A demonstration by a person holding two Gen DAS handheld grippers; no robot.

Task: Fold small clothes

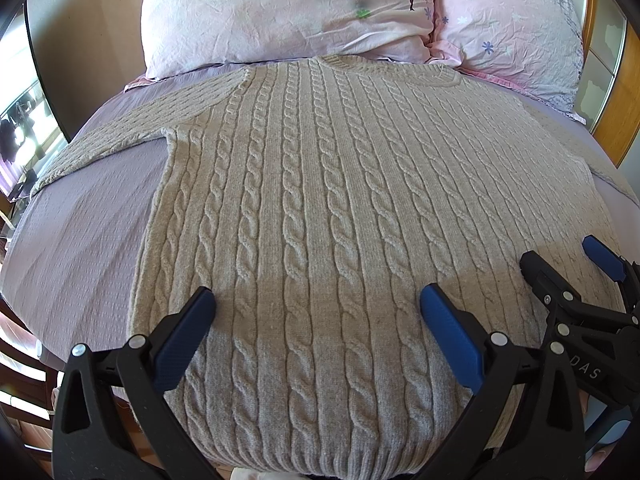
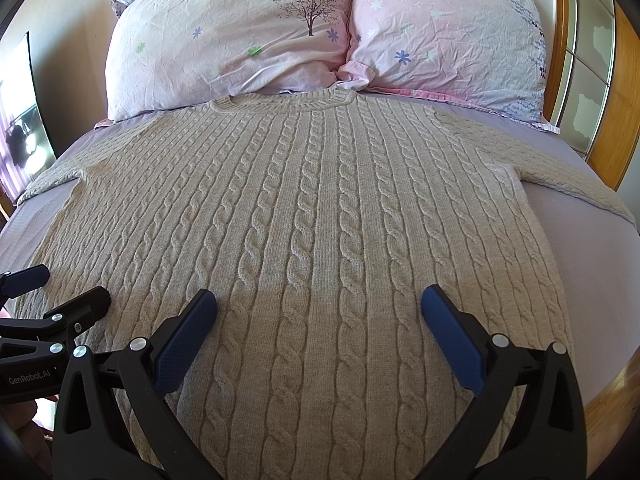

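- Your sweater (image 1: 320, 200) lies flat and face up on the bed (image 1: 80, 248), collar at the head edge by the pillows (image 2: 224, 36), hem at the foot edge nearest you.
- No fold shows yet: both sleeves are spread out towards the side edges, so by my reading the whole fold is still ahead of you.
- Your left tool (image 1: 318, 312) hovers over the hem with its jaws spread wide, holding nothing.
- Your right tool (image 2: 319, 310) sits just beside it over the same hem, jaws equally wide and empty; whether the fingertips touch the knit, I cannot tell.
- A sensible first step would be bringing a sleeve in across the body, but that is only my judgement.
- The knit is thick and cabled, so expect it to bunch rather than crease sharply.
- The bed wears a lilac textured cover, smooth under the sweater.
- Two pink flowered pillows lean at the head edge.
- A wooden frame (image 2: 624, 92) with frosted panels runs along the right side; a dark screen (image 1: 24, 120) stands off the left side, against a plain wall.
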